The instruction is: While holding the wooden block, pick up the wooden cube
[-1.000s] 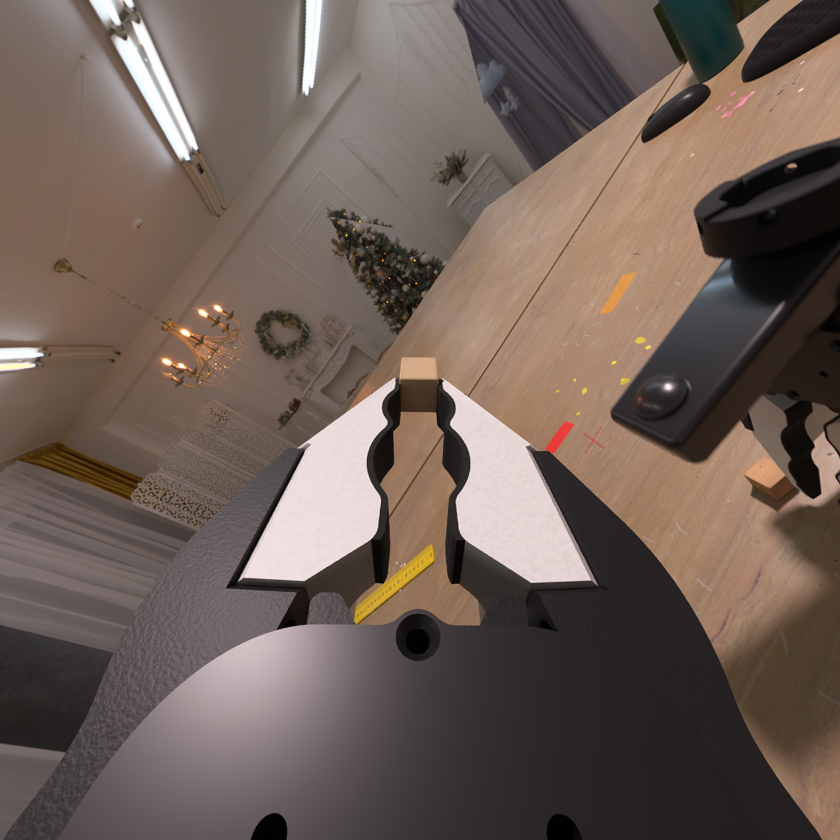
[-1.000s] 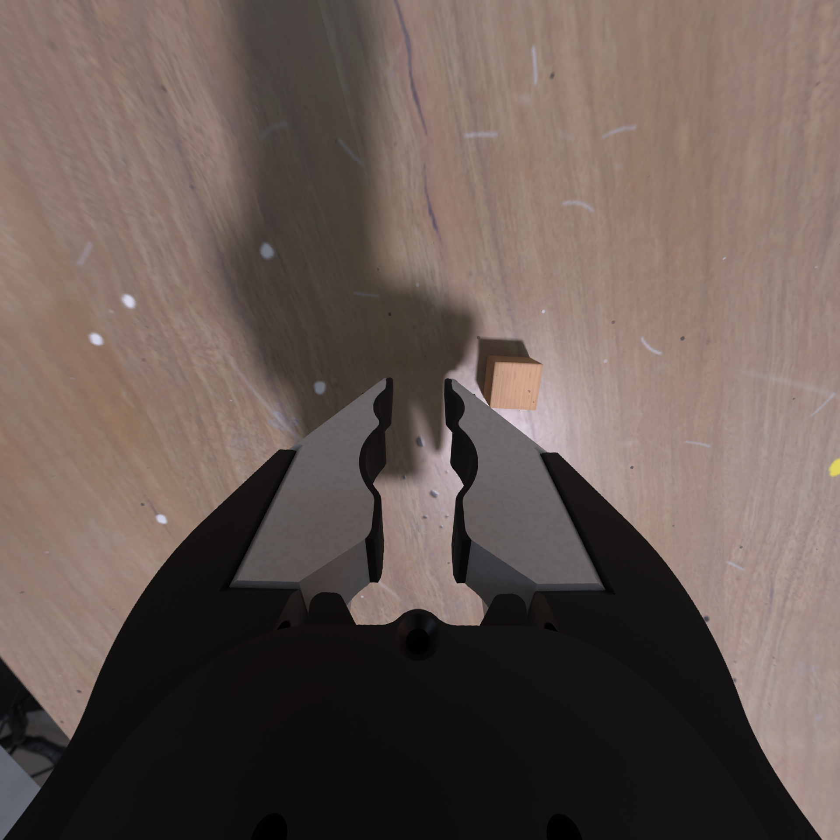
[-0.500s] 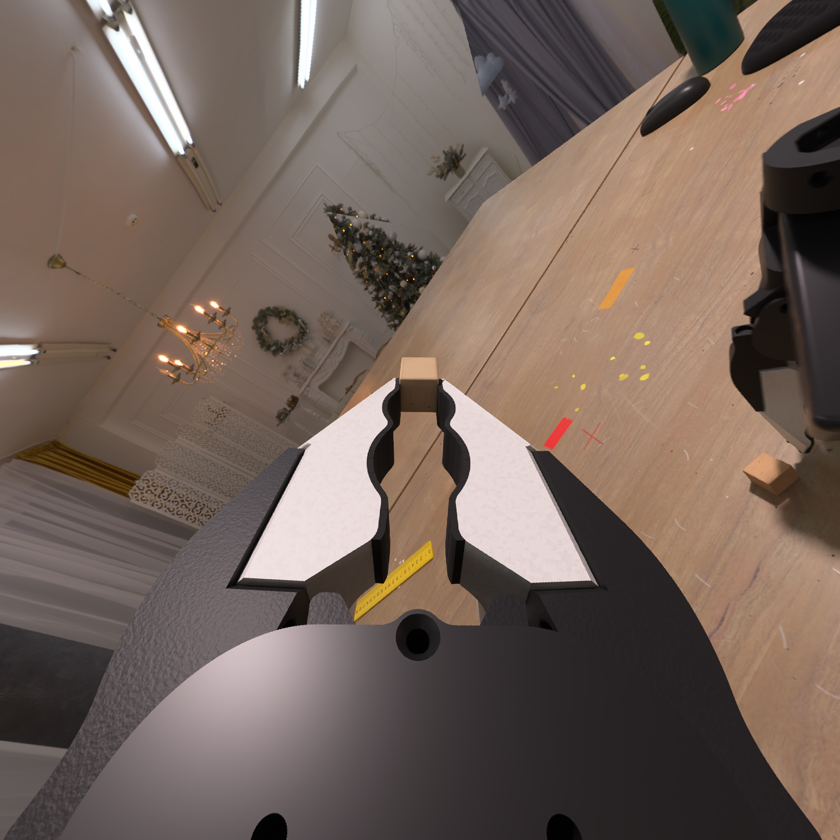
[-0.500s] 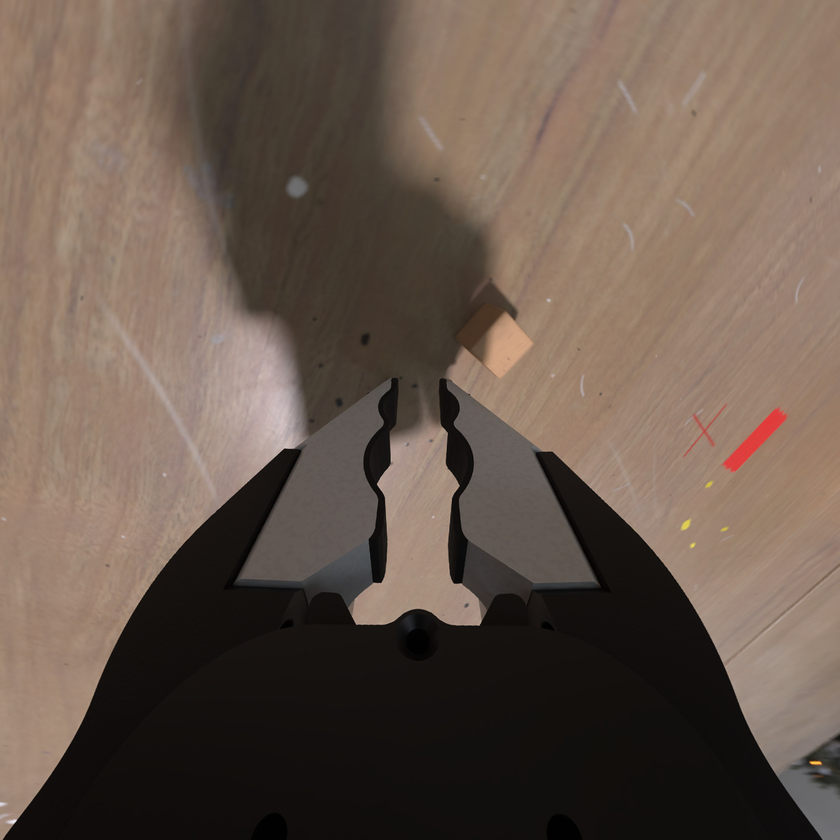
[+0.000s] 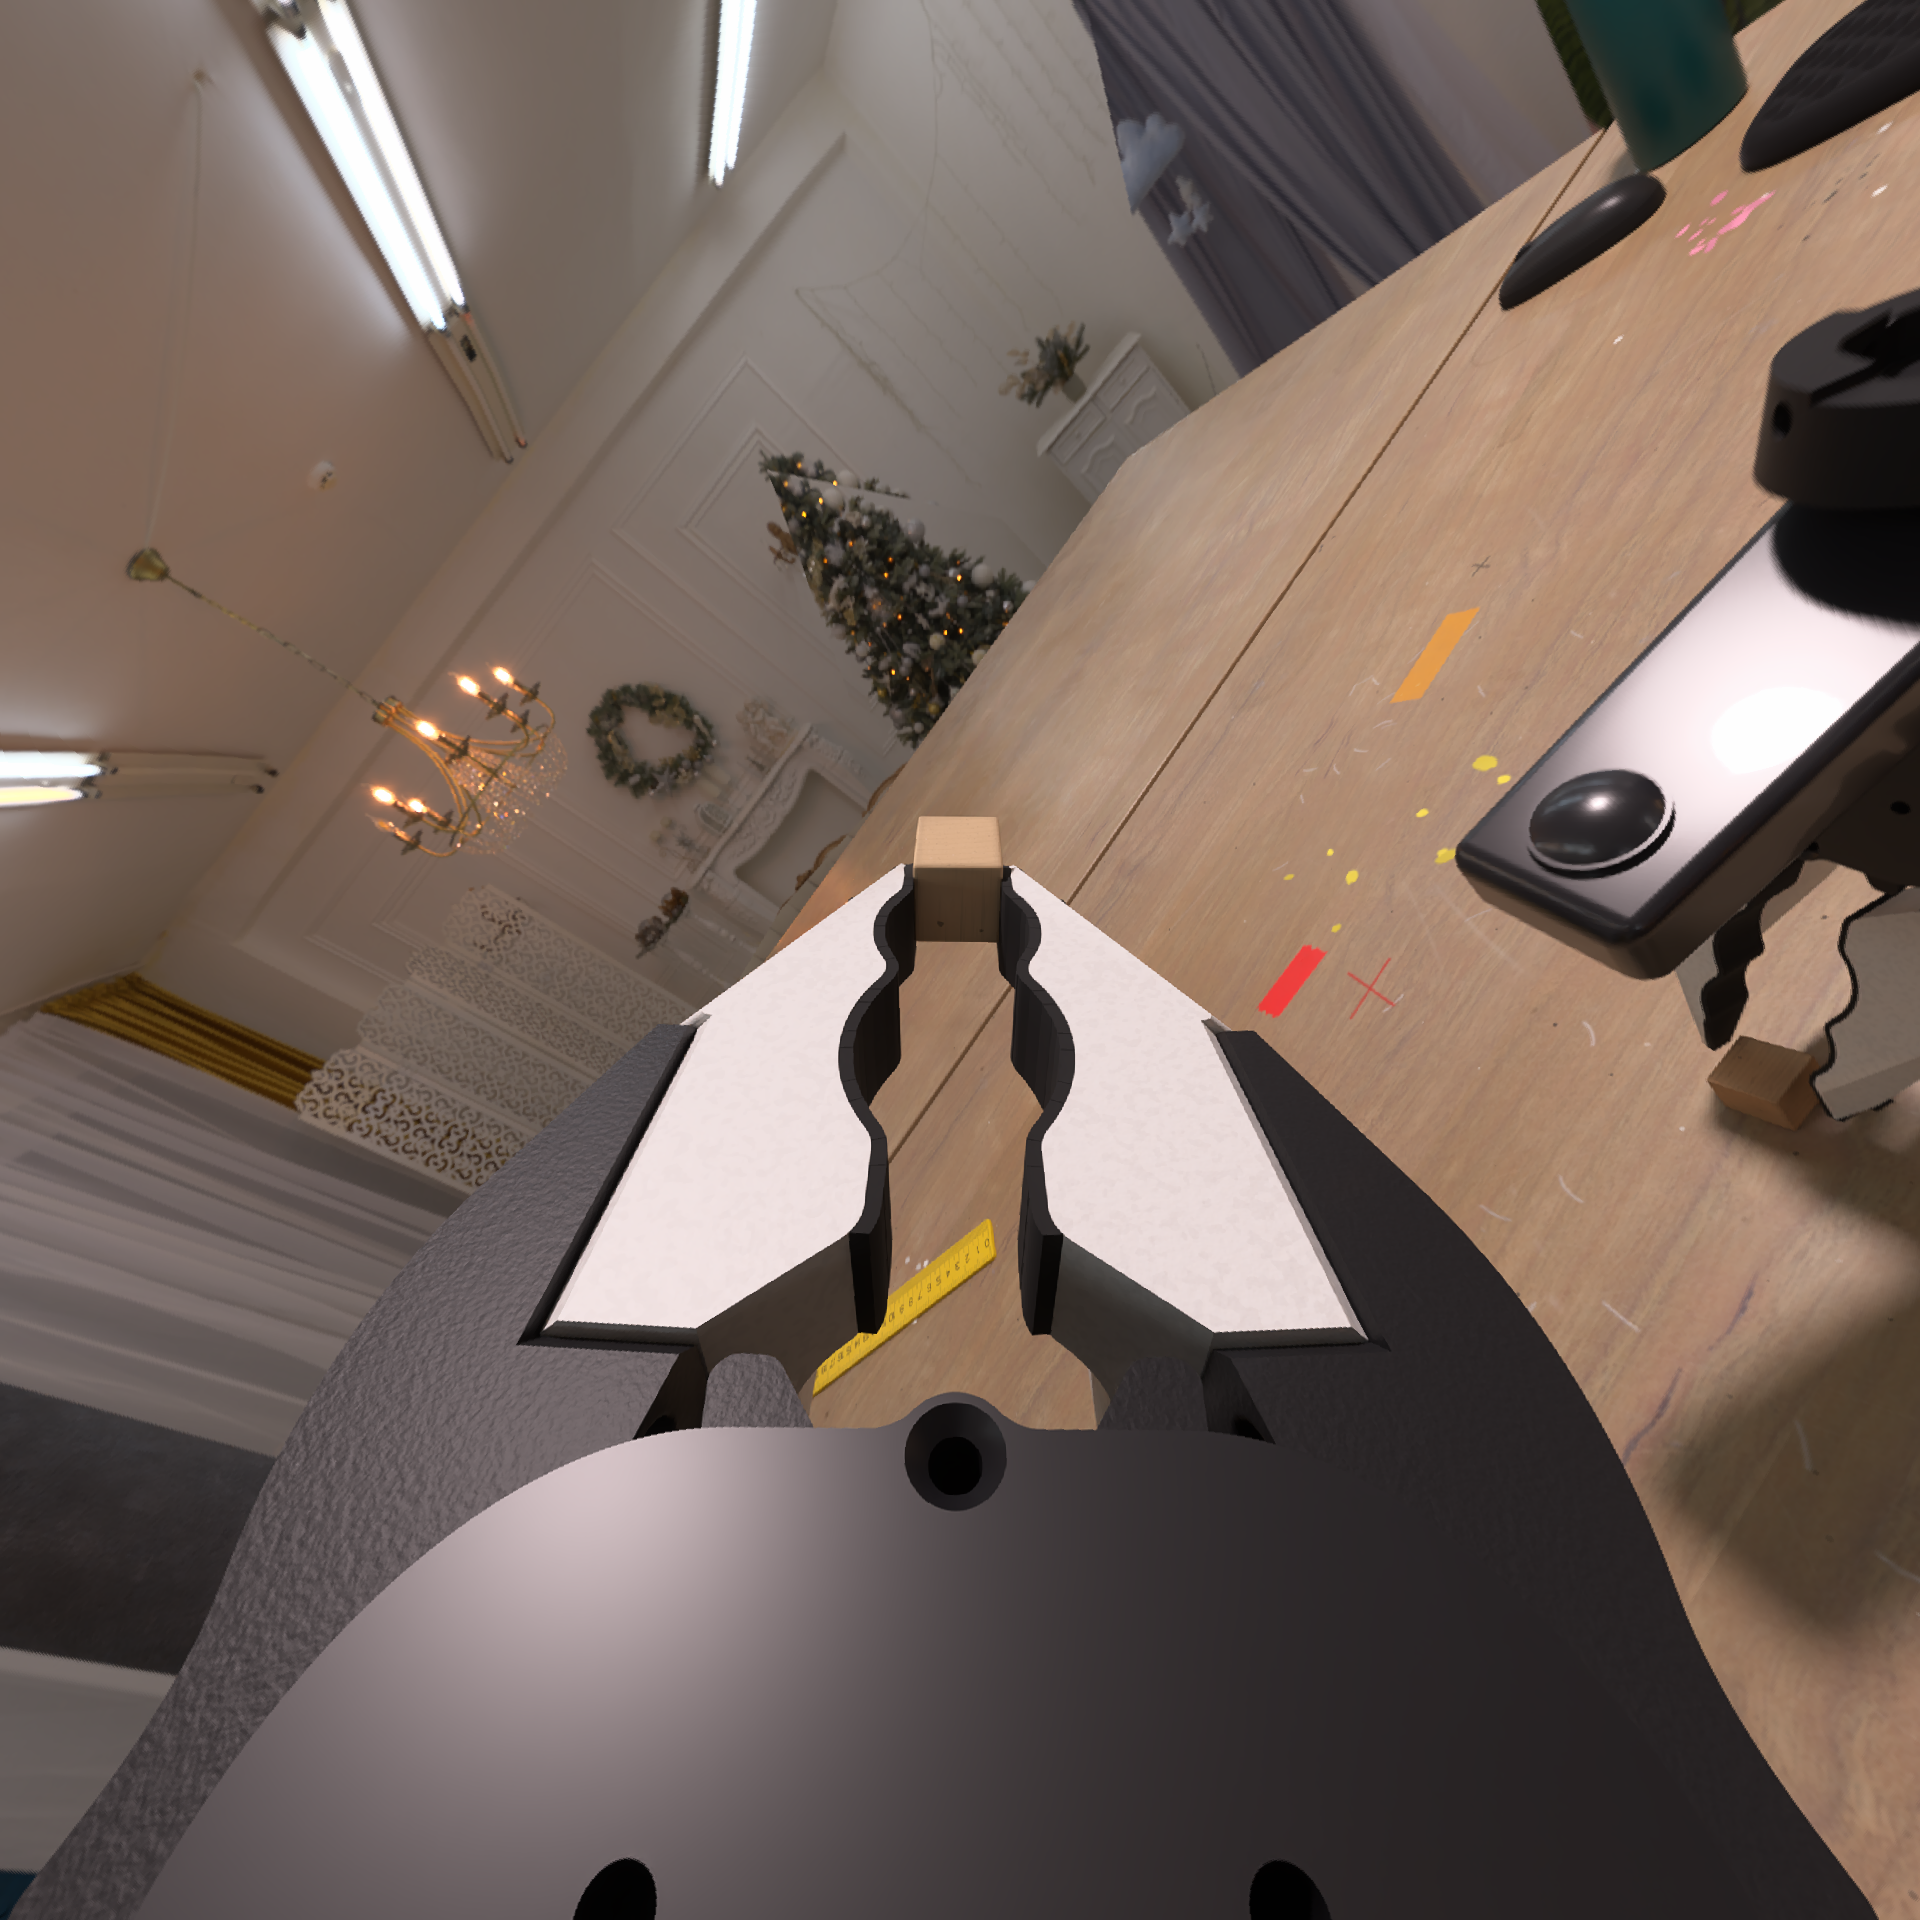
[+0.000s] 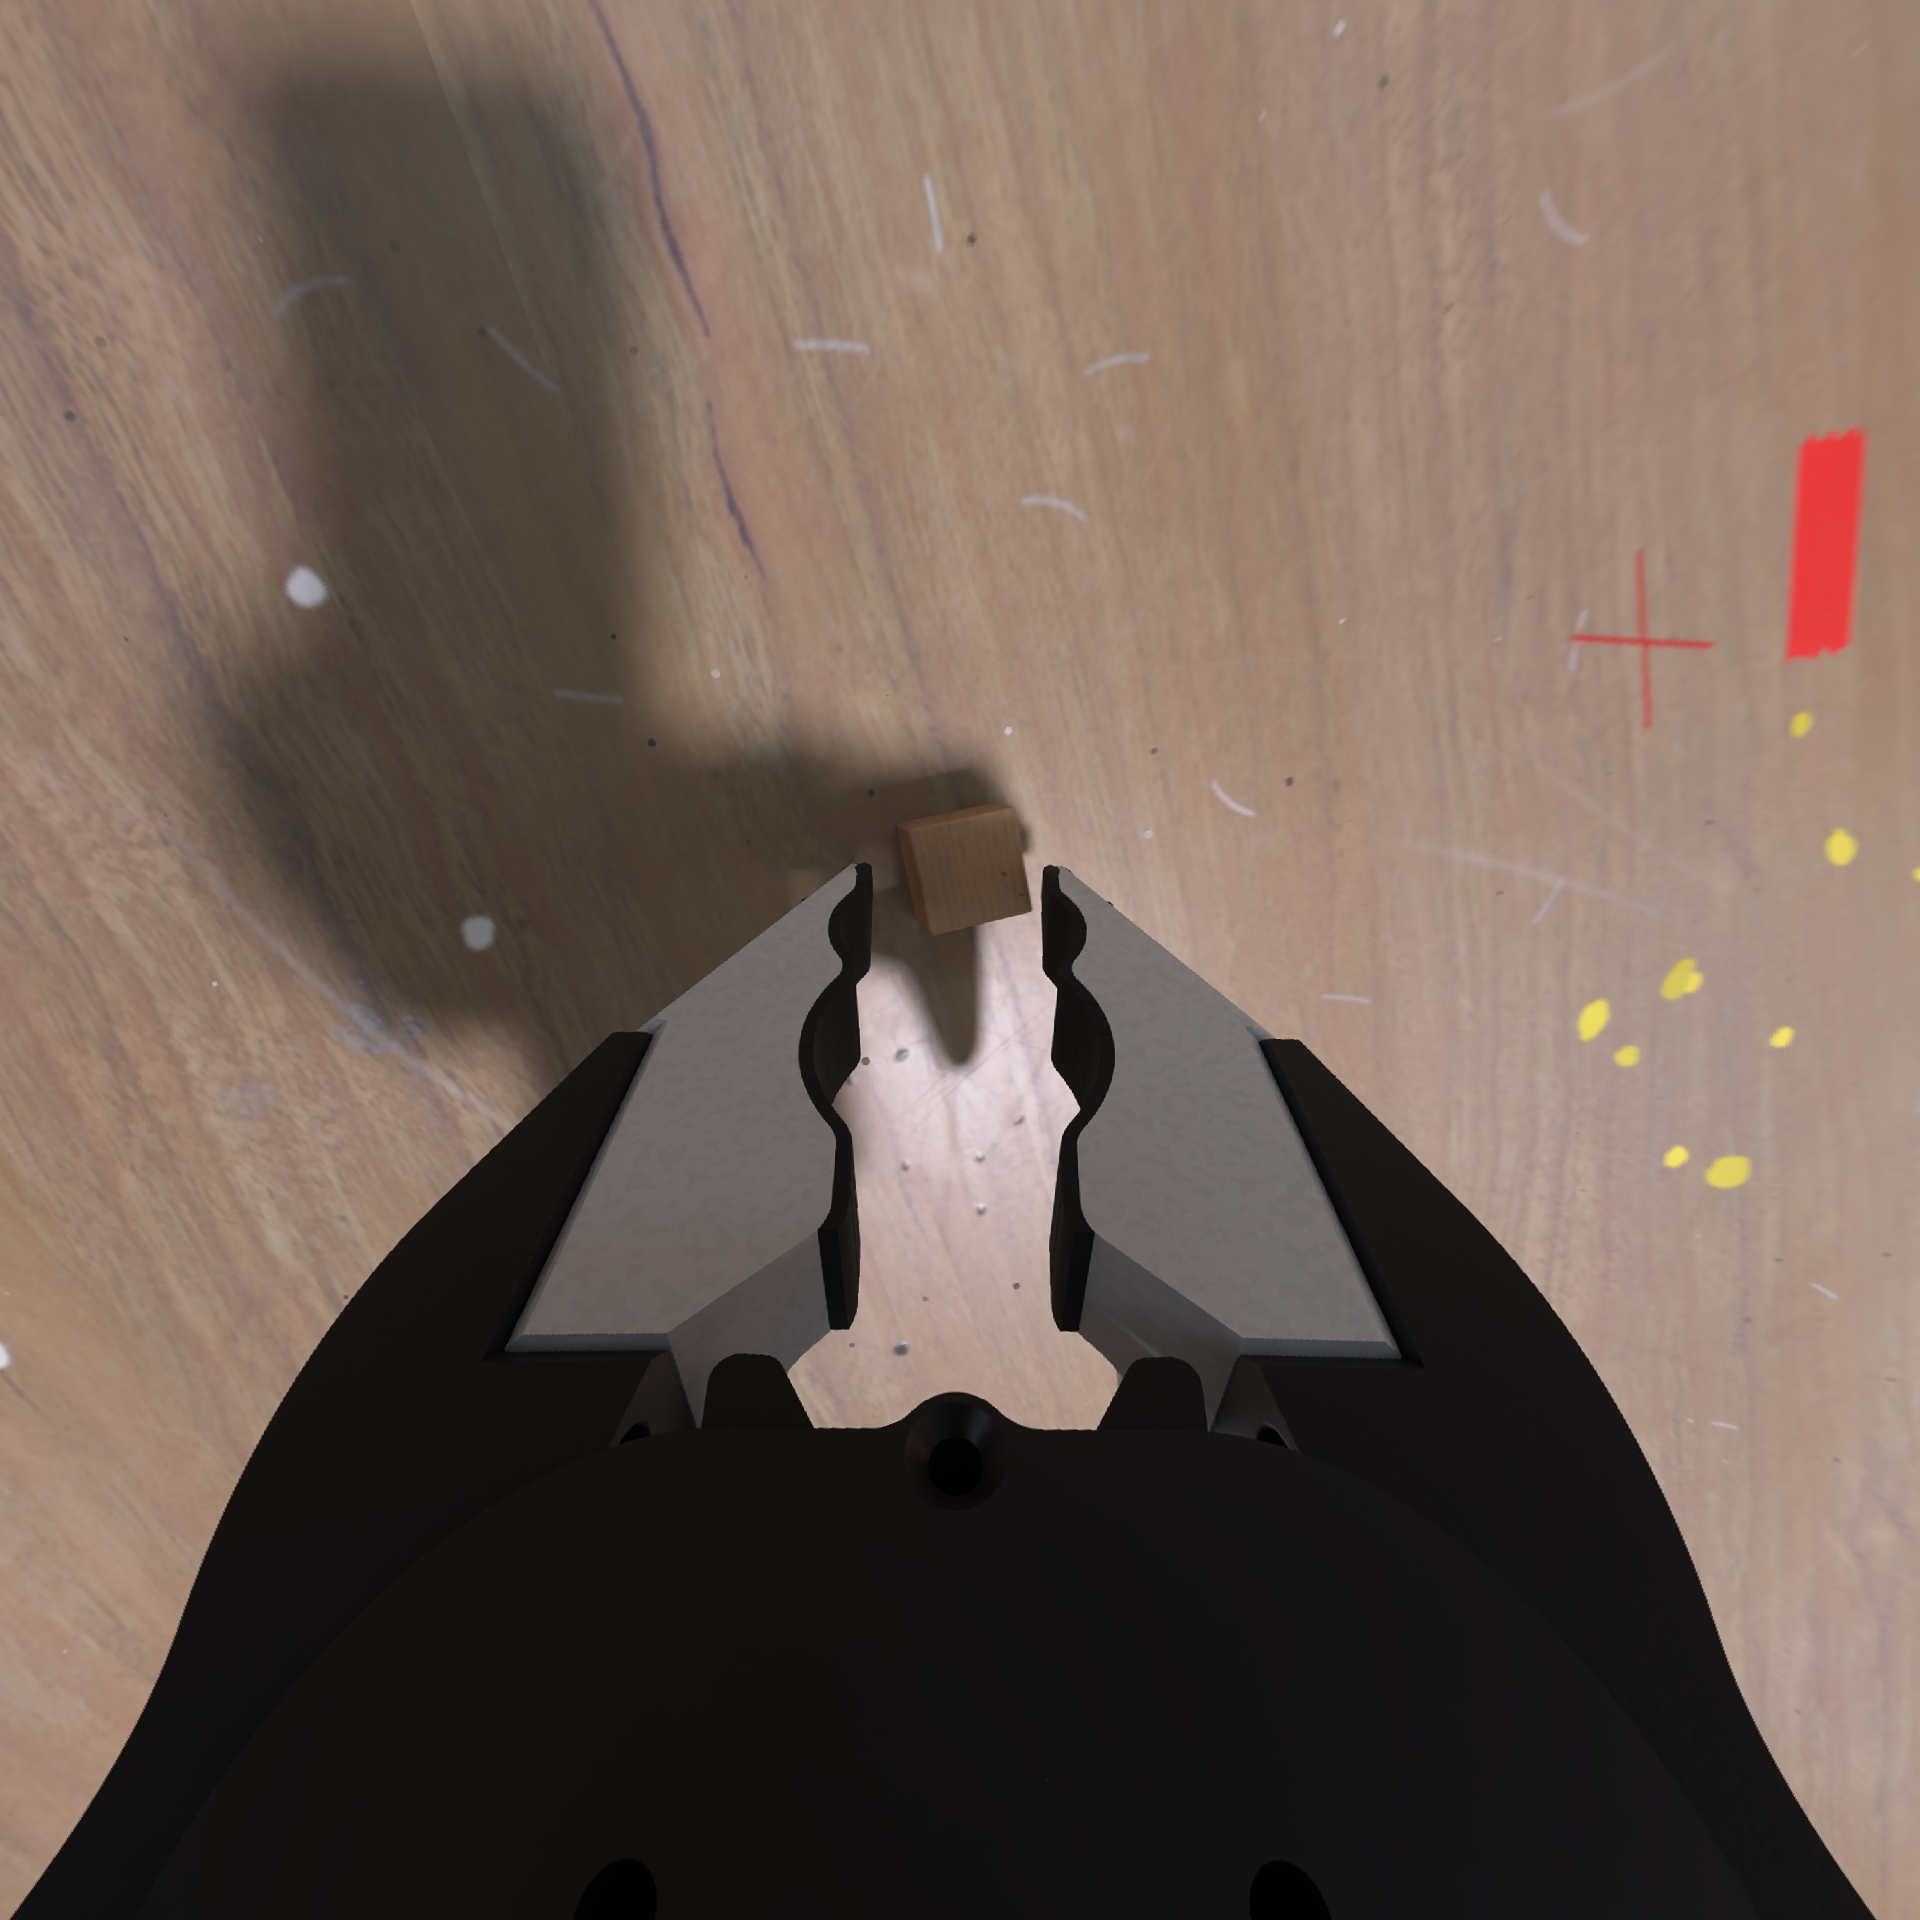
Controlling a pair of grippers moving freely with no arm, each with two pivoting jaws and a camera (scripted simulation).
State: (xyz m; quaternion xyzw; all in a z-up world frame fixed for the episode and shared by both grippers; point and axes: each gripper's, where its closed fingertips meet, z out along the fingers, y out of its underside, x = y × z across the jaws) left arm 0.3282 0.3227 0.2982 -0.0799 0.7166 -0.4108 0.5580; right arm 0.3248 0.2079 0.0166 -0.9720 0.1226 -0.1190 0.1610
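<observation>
My left gripper (image 5: 957, 883) is shut on a pale wooden block (image 5: 957, 878), held at its fingertips above the wooden table (image 5: 1299, 582). My right gripper (image 6: 954, 881) is open and points down at the table, low over it. A small wooden cube (image 6: 964, 868) lies on the table just beyond and between its fingertips, a little turned, apart from both fingers. In the left wrist view the right gripper (image 5: 1777, 1029) shows at the right edge with the cube (image 5: 1763, 1081) at its tips.
Red tape (image 6: 1825, 545), a red cross (image 6: 1643, 641) and yellow paint spots (image 6: 1683, 979) mark the table right of the cube. A yellow ruler (image 5: 914, 1299) lies below my left gripper. Black oval objects (image 5: 1579, 237) and a teal container (image 5: 1662, 73) stand at the far right.
My right gripper has turned, opened wider and come down so that the cube now lies between its fingertips instead of off to the right. My left gripper has held still with the block.
</observation>
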